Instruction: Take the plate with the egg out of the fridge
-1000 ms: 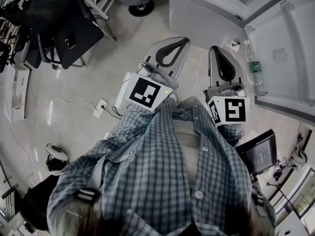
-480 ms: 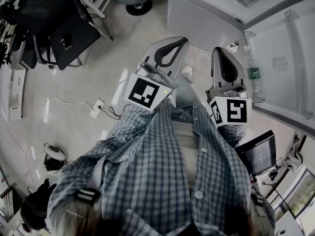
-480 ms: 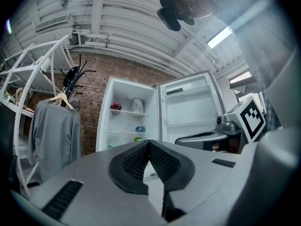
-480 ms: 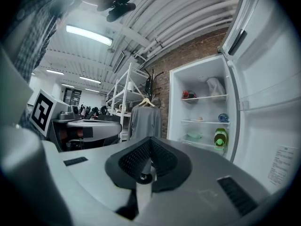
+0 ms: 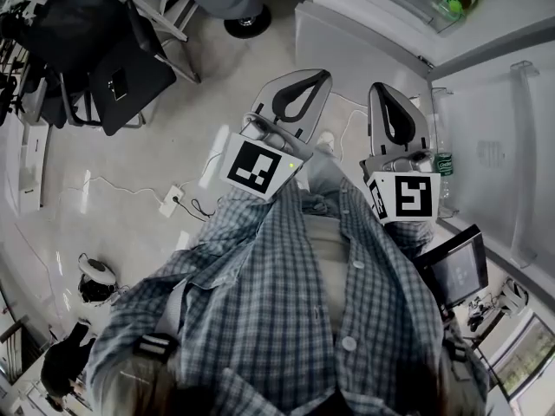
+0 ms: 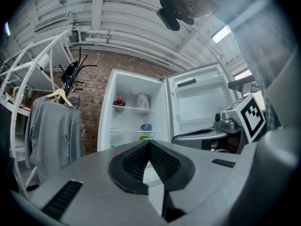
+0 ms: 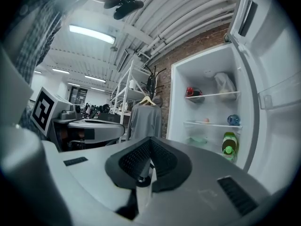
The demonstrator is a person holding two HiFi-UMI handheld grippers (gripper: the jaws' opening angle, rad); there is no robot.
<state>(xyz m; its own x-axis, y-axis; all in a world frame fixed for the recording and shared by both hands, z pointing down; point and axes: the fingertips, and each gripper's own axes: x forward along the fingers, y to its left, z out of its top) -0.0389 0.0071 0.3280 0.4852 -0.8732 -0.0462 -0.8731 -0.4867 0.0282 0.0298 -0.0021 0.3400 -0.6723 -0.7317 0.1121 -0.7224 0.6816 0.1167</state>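
Facing the open fridge (image 6: 126,86) at centre frame, left gripper (image 6: 149,144) and right gripper (image 7: 150,142) both carry jaws pressed together, empty.

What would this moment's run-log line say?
stage: facing open fridge | left gripper: shut, empty | right gripper: shut, empty | pickup: not yet begun

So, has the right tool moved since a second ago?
Yes. The right tool has gone forward toward the fridge: the door bottle, beside its tip before, now sits back by its marker cube.
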